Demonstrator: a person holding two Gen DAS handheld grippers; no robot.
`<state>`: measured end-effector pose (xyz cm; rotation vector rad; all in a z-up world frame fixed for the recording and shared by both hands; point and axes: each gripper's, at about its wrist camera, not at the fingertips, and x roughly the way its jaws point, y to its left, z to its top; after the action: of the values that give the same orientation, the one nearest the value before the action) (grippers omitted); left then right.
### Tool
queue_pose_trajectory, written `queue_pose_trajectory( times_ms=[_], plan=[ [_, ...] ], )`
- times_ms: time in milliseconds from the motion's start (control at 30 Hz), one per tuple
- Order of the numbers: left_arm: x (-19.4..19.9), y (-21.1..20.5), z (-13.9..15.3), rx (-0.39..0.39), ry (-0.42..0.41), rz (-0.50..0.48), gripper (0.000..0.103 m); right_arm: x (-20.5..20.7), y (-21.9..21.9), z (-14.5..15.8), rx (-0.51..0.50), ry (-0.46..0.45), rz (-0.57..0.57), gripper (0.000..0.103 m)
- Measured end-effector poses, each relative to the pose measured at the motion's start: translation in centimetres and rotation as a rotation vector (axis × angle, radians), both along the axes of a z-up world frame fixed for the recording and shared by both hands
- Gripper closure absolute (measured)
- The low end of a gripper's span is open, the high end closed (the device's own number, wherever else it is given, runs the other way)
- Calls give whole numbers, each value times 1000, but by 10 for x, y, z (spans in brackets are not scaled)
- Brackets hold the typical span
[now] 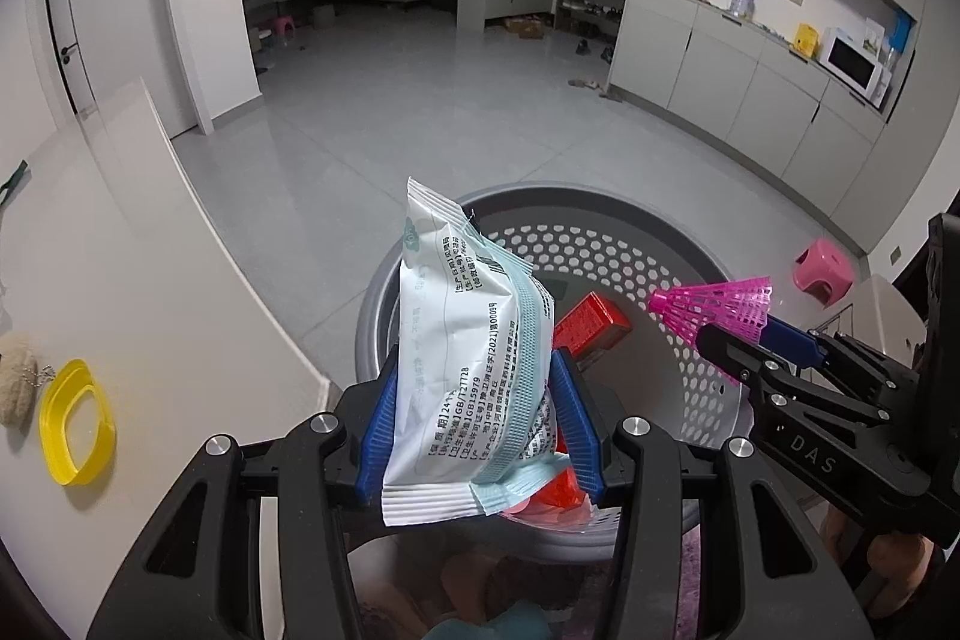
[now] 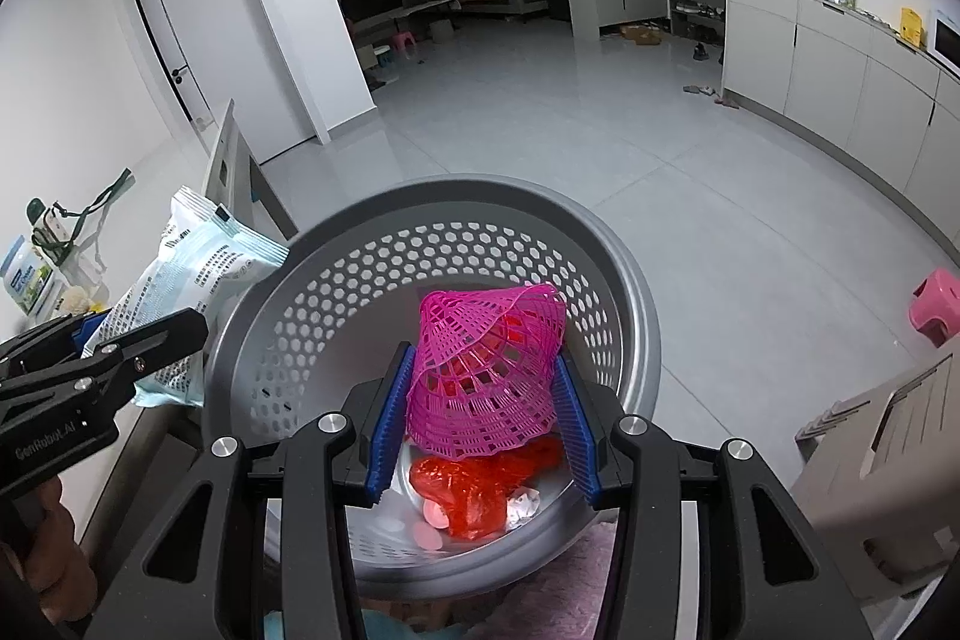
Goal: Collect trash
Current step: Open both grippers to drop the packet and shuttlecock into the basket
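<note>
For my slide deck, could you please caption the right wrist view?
Right gripper holds a pink plastic shuttlecock over the grey perforated basket, already containing red plastic wrap.

Left gripper (image 1: pixel 477 424) angles downward, its blue pads clamped against something held between them. Right gripper (image 2: pixel 483 424), beside it, tilts down likewise, pads gripping an object.

Left wrist camera sits right behind its own fingers, angled steeply down, close over the near rim of the grey basket (image 1: pixel 600 196), table (image 1: pixel 150 280) off to its left. Right wrist camera does the same, almost straight above the basket (image 2: pixel 456 196). Both share the basket, the tiled floor (image 1: pixel 420 118) beyond it, and each catches the other's gripper.
</note>
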<state>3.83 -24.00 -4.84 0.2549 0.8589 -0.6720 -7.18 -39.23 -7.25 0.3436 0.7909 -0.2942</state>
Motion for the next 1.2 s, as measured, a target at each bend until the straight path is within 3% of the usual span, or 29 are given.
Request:
queue_pose_trajectory(
  times_ms=[267,1033,1200],
  plan=[
    [0,-20,-2,19,5,1,55,5,5,-5,-2,16,-6,59],
    [-1,-15,-4,20,-1,14,54,2,16,-1,-141,9,-46,59],
    [-1,-16,-2,21,-2,15,50,-1,15,2,-162,-3,-58,52]
  ],
)
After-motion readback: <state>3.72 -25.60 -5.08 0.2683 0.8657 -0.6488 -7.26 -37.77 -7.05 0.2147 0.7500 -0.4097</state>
